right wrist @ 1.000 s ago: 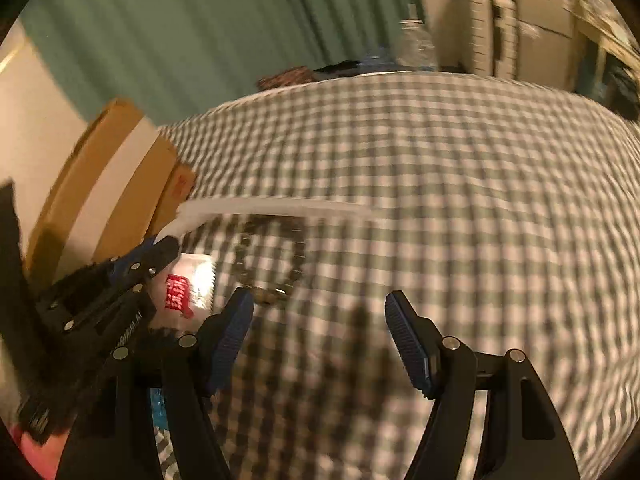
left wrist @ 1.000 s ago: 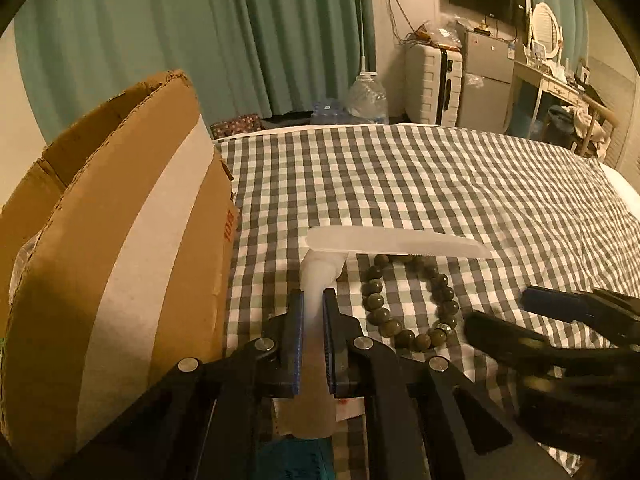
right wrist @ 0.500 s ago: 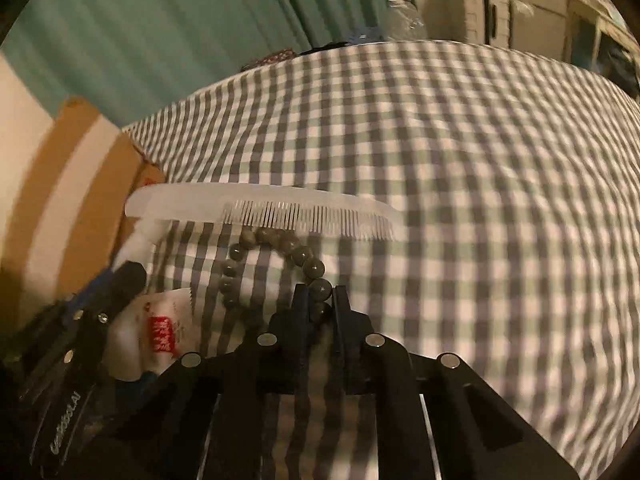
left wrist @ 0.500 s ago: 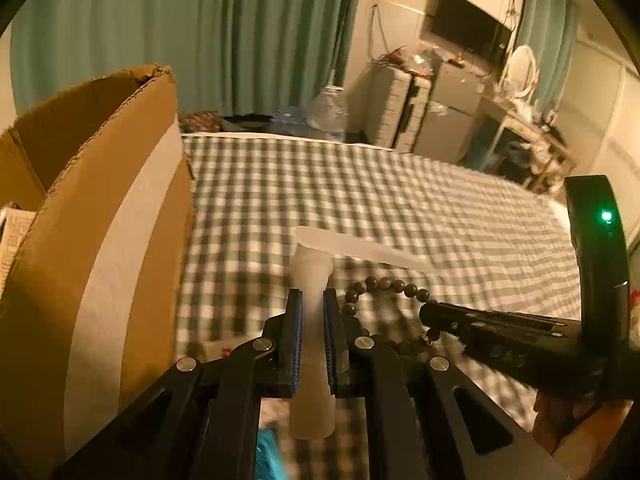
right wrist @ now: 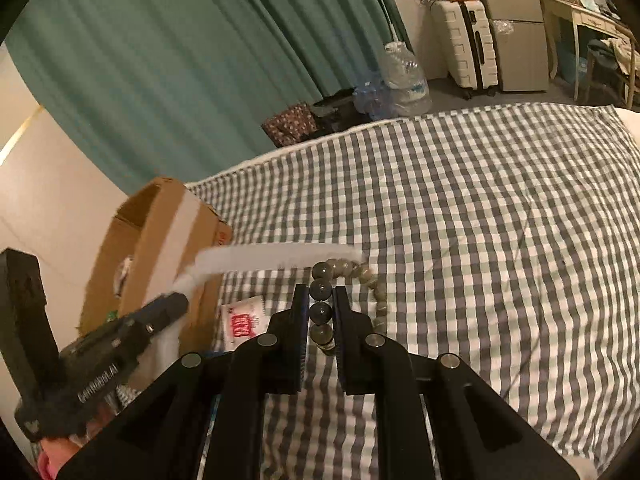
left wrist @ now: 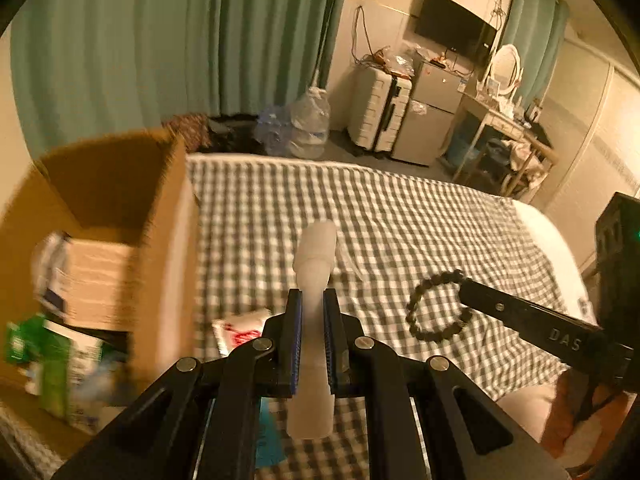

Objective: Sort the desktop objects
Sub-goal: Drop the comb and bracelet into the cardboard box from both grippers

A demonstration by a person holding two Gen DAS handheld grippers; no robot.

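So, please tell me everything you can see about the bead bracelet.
The bead bracelet is a closed loop of round, dark olive-grey beads with a polished, stone-like shine. The right claw is shut on one side of it, three beads showing between its fingers. The rest of the loop hangs free beyond the fingertips, lifted above the checked cloth. In the right wrist view its far beads sit just under the white comb; whether they touch cannot be told.
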